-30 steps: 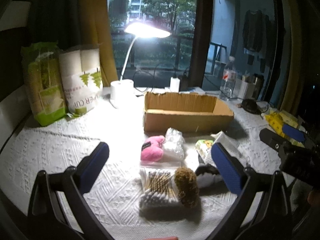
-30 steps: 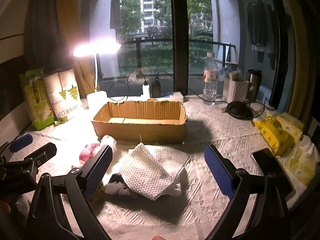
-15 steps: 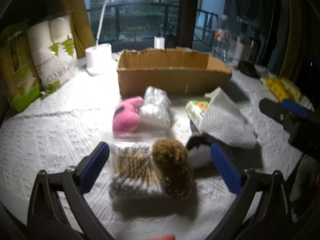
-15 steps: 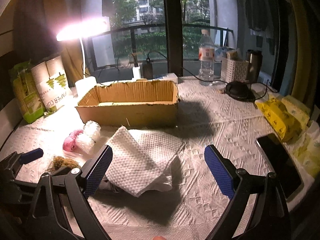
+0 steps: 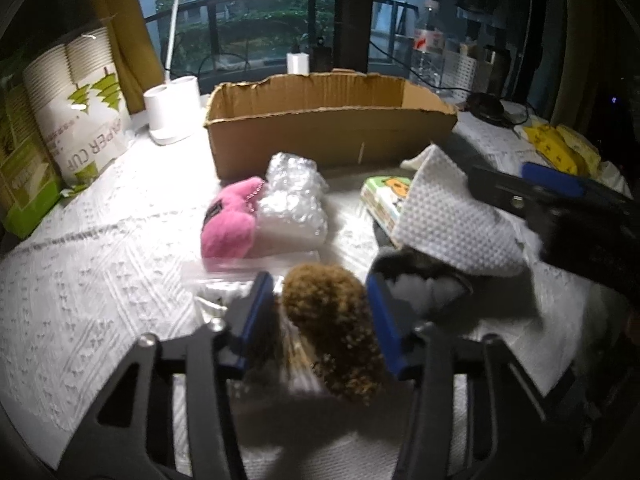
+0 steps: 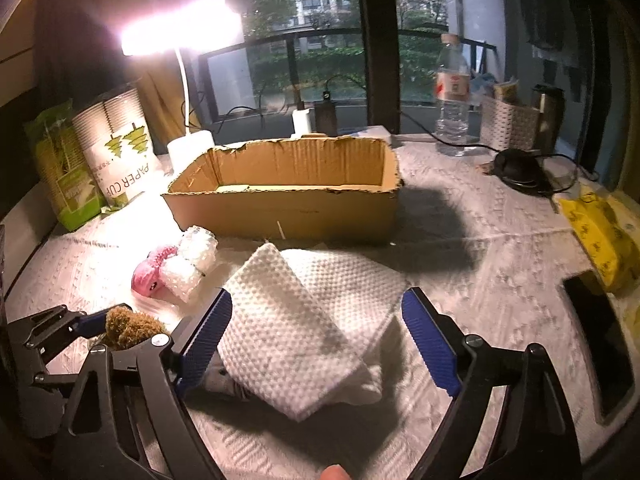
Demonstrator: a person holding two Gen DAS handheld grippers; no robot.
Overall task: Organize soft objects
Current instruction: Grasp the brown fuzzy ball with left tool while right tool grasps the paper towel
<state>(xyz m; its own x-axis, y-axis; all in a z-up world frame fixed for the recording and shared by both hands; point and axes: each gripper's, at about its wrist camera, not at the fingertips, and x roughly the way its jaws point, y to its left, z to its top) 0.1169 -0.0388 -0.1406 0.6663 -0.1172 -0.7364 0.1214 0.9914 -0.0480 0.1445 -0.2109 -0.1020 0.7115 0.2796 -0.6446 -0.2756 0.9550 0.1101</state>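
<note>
My left gripper has its blue pads closed on a brown fuzzy ball lying on the table; it also shows in the right wrist view. A pink plush and a bubble-wrap bundle lie just beyond it. My right gripper is open, its pads on either side of a folded white paper towel, which lies over a dark cloth. An open cardboard box stands behind.
A paper-cup pack and a green bag stand at the left. A white lamp base, a water bottle, yellow packets, a phone and a tissue pack are around.
My left gripper has moved forward and down and closed from wide open onto the brown ball. My right gripper has moved down and forward around the paper towel.
</note>
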